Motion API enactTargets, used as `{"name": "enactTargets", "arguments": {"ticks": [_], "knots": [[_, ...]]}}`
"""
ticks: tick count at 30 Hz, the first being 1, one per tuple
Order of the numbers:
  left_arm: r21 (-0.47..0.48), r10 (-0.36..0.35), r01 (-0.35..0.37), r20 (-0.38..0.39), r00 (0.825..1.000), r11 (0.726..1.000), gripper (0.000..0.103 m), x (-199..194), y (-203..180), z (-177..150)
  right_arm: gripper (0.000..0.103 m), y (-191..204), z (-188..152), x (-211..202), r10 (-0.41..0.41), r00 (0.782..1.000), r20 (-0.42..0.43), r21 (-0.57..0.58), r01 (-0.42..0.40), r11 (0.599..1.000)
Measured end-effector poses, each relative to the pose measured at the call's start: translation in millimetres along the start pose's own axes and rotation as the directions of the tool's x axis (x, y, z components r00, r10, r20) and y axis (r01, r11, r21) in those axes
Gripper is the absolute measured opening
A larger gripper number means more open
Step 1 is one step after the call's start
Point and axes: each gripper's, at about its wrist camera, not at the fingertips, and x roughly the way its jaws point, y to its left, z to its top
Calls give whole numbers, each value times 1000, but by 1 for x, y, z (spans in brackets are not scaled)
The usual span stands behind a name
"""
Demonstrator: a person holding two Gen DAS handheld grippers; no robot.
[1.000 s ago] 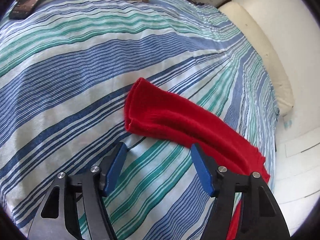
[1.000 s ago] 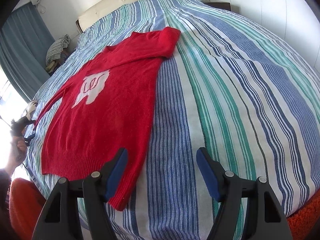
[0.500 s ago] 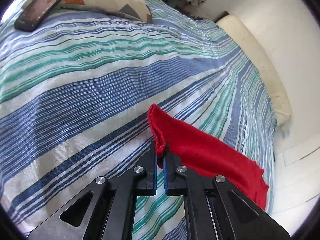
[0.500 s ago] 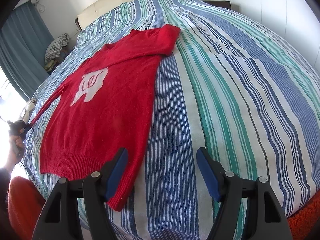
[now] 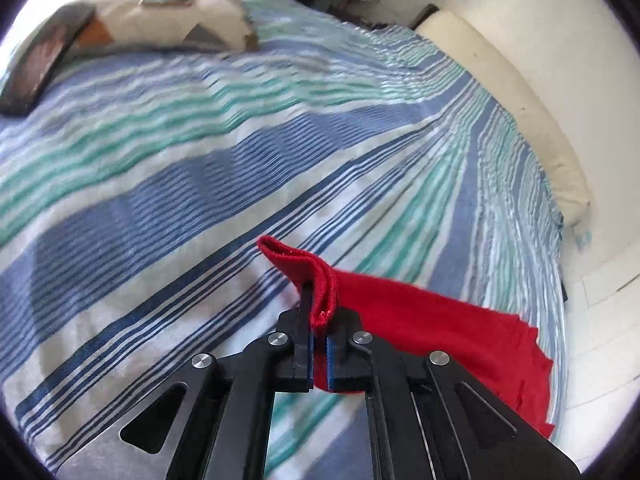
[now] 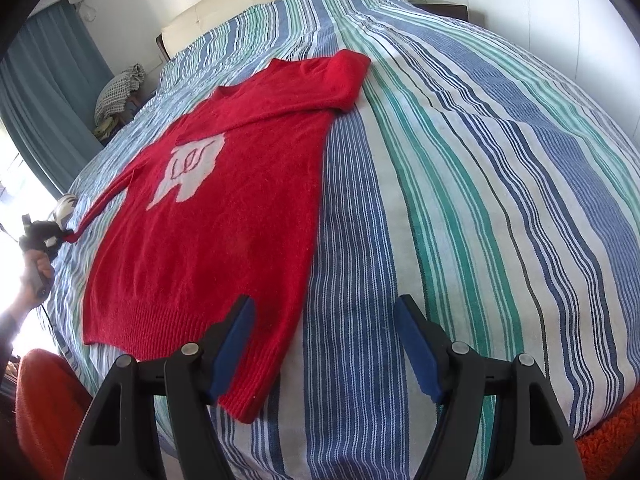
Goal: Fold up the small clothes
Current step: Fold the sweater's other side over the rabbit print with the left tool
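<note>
A small red sweater [image 6: 224,216] with a white emblem lies flat on the striped bedspread [image 6: 460,184], its far sleeve folded in at the top. My left gripper [image 5: 319,354] is shut on the cuff of the sweater's other sleeve [image 5: 316,280] and holds it lifted off the bed; the sleeve trails back to the right. In the right wrist view that gripper [image 6: 66,234] shows at the far left, pulling the sleeve out straight. My right gripper [image 6: 326,344] is open and empty, hovering over the bed beside the sweater's bottom hem corner [image 6: 244,400].
A patterned pillow [image 5: 160,20] with a phone [image 5: 36,64] and another small device lies at the bed's far side. A cream headboard [image 5: 520,92] runs along the wall. An orange rug [image 6: 44,408] lies beside the bed. Blue curtains [image 6: 44,92] hang left.
My left gripper closed on the sleeve cuff and has since lifted it off the bed, stretching the sleeve. My right gripper has stayed open and still.
</note>
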Motion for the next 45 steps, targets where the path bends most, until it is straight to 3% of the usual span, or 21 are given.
{"name": "enactTargets", "arguments": {"ticks": [3,5,10,12,14,15,16,17,22,25,28,31,33,35,37,39,40,41,42,43,45], "knots": [[134,-109,102,49,993,986,2,-35,-82,14,71,-3,1,1,23,1000,2,19,-23,1000],[257,-211,187,67,975,948,2,-60,-155,14,71,-4,2,1,39,999,5,30,-39,999],[518,-451,396,-22,892,758,2,-106,-329,-49,71,-10,3,-8,67,997,35,65,-69,995],[582,-502,462,-105,858,669,3,-108,-383,-101,71,-14,4,-11,74,996,46,85,-77,993],[608,-501,498,-183,846,618,9,-97,-413,-154,71,-17,5,-13,77,996,55,101,-82,991],[614,-484,506,-221,847,605,31,-87,-423,-179,71,-19,5,-14,77,995,58,107,-83,991],[622,-440,504,-270,856,599,71,-73,-430,-210,71,-21,5,-15,77,995,62,113,-84,990],[629,-396,489,-295,869,605,83,-63,-427,-231,71,-22,6,-16,78,995,64,116,-85,990],[633,-271,470,-390,880,615,85,-37,-352,-286,71,-26,7,-23,87,993,84,127,-97,987],[669,-187,379,-344,920,639,85,-30,-293,-265,71,-28,8,-18,98,993,71,144,-108,984],[601,-133,312,-323,937,736,85,-12,-236,-202,71,-24,7,-14,102,993,59,134,-109,985],[455,-148,322,-377,914,831,85,15,-202,-139,71,-17,6,-10,93,995,46,102,-97,990],[377,-173,337,-405,898,863,85,30,-193,-113,71,-14,6,-7,82,996,38,86,-85,993],[346,-206,371,-429,880,862,85,46,-198,-98,71,-12,5,-3,70,997,26,77,-72,994],[354,-223,421,-482,847,835,85,64,-215,-101,71,-12,4,-1,57,998,15,73,-58,996],[392,-197,440,-524,829,808,85,77,-232,-113,71,-12,3,0,46,999,11,73,-47,996],[429,-158,431,-540,827,794,78,89,-239,-120,71,-13,3,1,42,999,9,74,-42,996],[473,-106,400,-533,839,785,60,97,-242,-127,71,-14,3,1,39,999,7,75,-40,996],[539,-10,321,-502,865,779,6,106,-243,-134,71,-14,3,1,38,999,5,76,-38,996],[553,29,278,-482,876,785,5,112,-241,-134,71,-15,3,2,38,999,3,79,-38,996],[503,-3,249,-440,898,828,5,110,-227,-123,71,-16,3,2,41,999,5,82,-41,996]]}}
